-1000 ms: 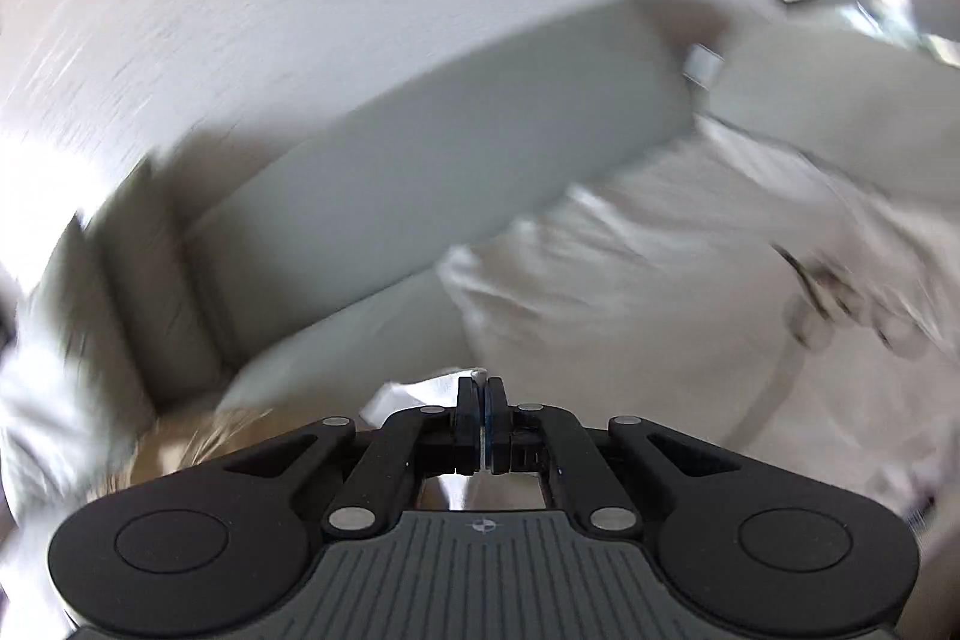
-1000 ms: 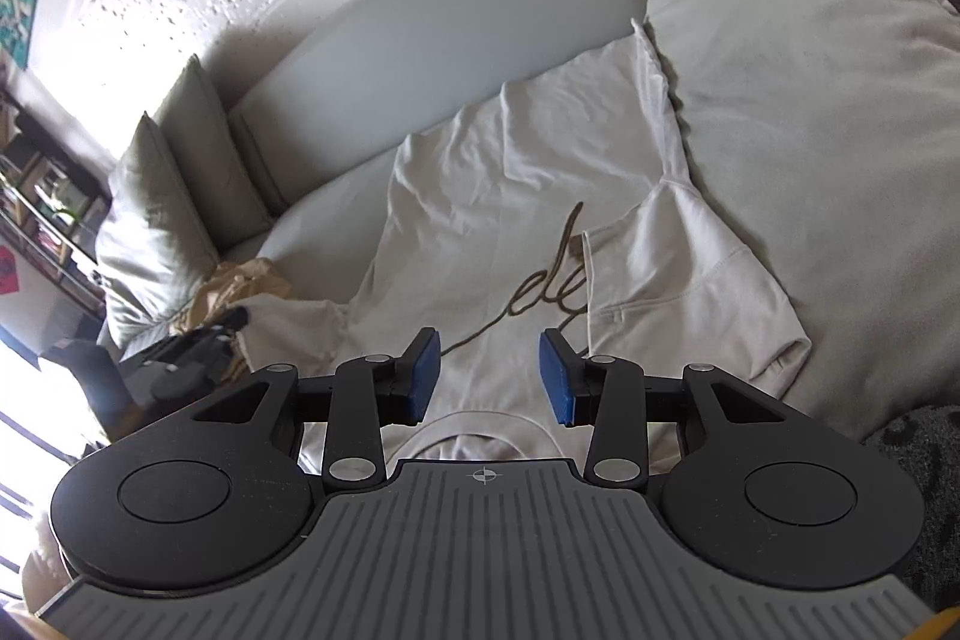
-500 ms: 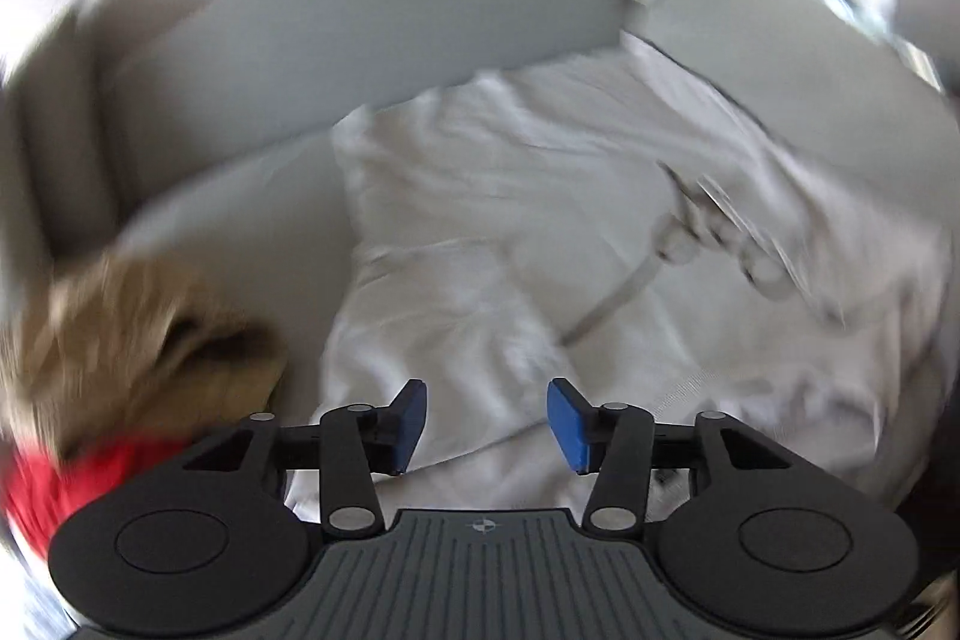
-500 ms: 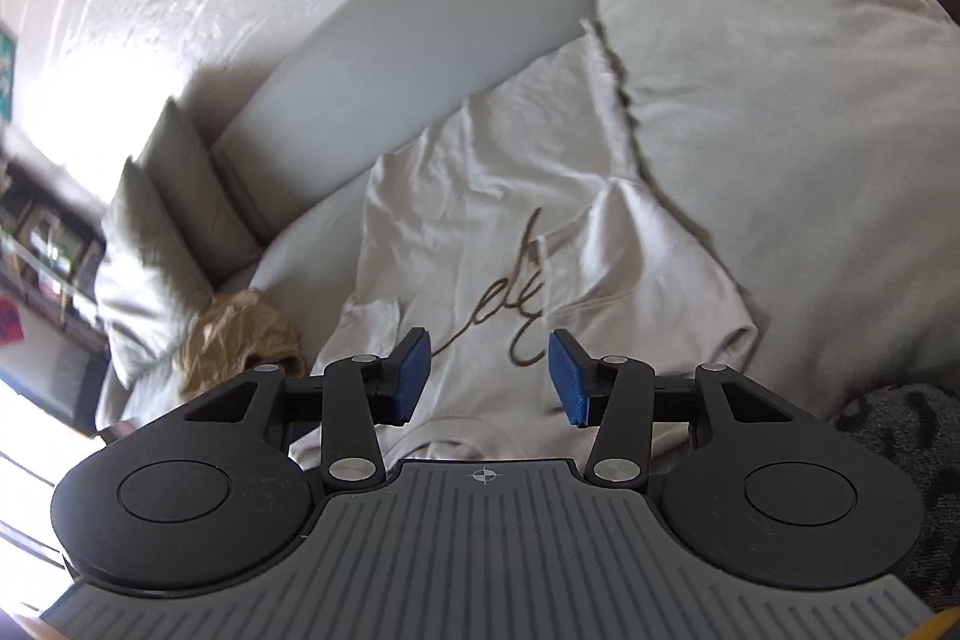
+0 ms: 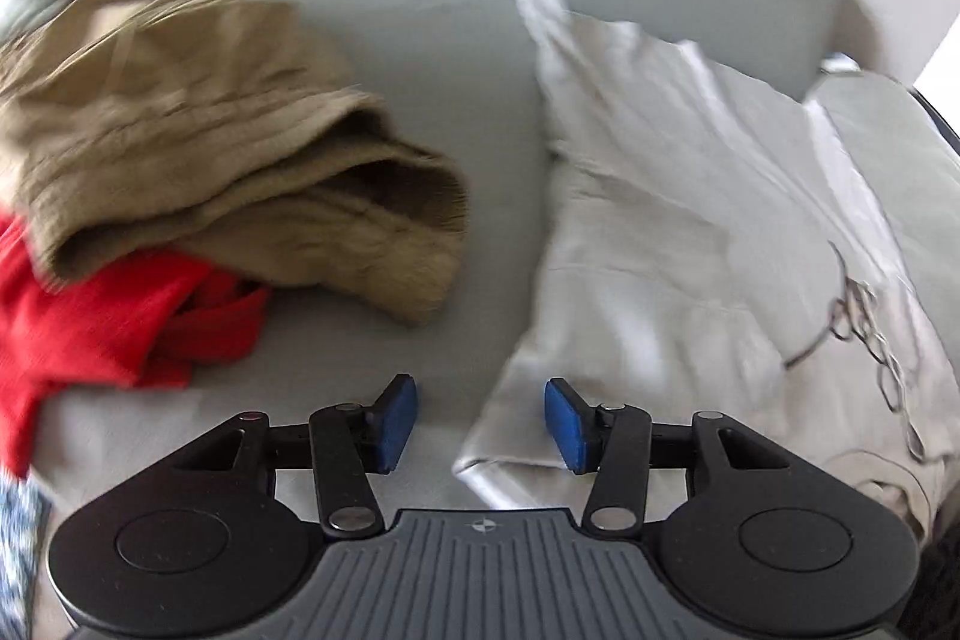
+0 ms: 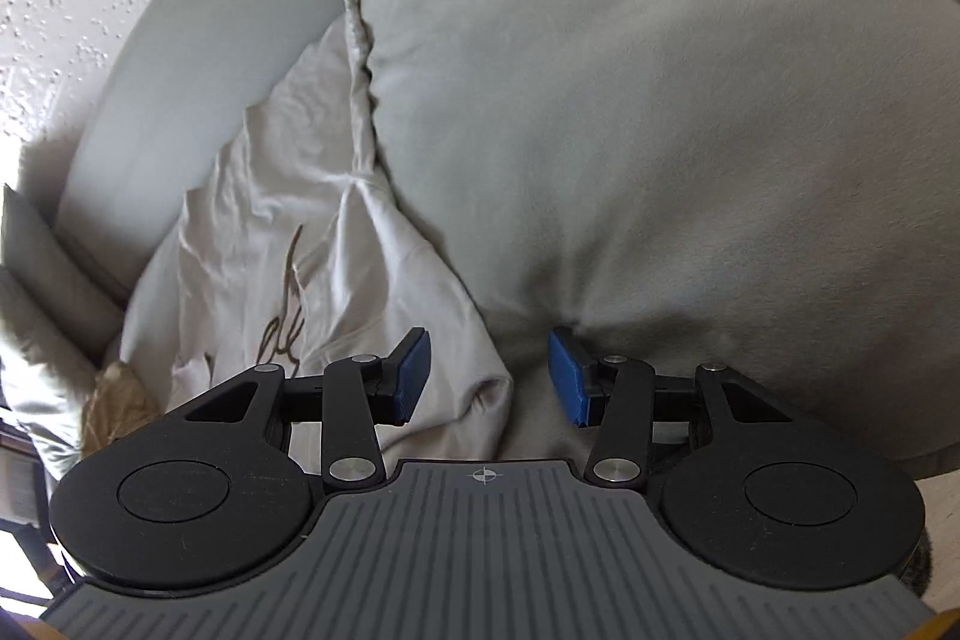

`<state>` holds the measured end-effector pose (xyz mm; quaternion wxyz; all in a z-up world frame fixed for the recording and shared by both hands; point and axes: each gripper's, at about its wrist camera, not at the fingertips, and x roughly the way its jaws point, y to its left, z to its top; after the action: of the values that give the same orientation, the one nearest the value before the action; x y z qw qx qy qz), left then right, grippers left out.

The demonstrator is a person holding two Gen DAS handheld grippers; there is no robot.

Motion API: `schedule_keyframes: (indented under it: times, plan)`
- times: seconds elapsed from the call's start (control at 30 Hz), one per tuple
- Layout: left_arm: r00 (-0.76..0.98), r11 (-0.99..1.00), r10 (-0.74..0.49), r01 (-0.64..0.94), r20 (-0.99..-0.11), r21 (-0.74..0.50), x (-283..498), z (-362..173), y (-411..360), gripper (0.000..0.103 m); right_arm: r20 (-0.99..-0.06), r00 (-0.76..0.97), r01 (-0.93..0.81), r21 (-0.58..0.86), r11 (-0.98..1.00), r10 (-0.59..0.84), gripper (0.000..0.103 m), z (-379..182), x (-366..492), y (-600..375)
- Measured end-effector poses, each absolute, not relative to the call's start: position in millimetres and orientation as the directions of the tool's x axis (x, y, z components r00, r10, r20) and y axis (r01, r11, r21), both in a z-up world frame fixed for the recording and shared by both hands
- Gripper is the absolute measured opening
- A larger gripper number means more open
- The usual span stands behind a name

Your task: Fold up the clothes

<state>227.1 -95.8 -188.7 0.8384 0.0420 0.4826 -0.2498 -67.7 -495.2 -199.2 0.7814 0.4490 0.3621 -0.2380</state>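
Left gripper (image 5: 480, 418): your blue pads stand apart and the jaws are closing with nothing pinched yet; the sleeve cuff (image 5: 510, 436) of the cream T-shirt (image 5: 678, 244) lies just ahead, toward the right pad.
Right gripper (image 6: 489, 379): your pads are spread and pinch nothing; the other sleeve's hem (image 6: 474, 388) sits just ahead, nearer the left pad.
Step in hand: judging by both tools poised at a sleeve end, you are about to take both sleeves to fold them inward.
Left grab: shift slightly toward your right pad so the cuff edge sits squarely between both pads before they meet; otherwise you may pinch only a corner.
Right grab: come down onto the hem edge, keeping your right pad clear of the big grey cushion (image 6: 660, 130) that presses against the shirt ahead.
Grip depth: take both layers of the sleeve but not the sofa seat (image 5: 432, 100) beneath; soft cotton slips from a shallow bite.
Beyond left tool: the shirt's body runs away ahead and right, script print (image 5: 864, 322) facing up.
Far left of left tool: a tan garment (image 5: 198, 148) lies heaped over a red garment (image 5: 96, 316), well apart from the shirt; leave them alone.
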Motion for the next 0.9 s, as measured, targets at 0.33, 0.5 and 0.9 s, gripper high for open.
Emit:
schedule_keyframes:
  times: [0.33, 0.5, 0.9]
  plan:
    - [0.427, 0.909, -0.343, 0.376, -0.837, -0.181, 208, -178, -92, 0.0, -0.796, 0.537, 0.675, 0.206, 0.708, -0.28, 0.0, -165, -55, -450]
    - [0.425, 0.921, -0.272, 0.374, -0.863, -0.107, 206, -194, -101, 0.0, -0.854, 0.442, 0.704, 0.14, 0.696, -0.276, 0.0, -179, -39, -459]
    - [0.534, 0.893, -0.324, 0.446, -0.781, -0.066, 174, -98, -84, 0.049, -0.73, 0.655, 0.655, 0.419, 0.629, -0.195, 0.053, -76, -76, -456]
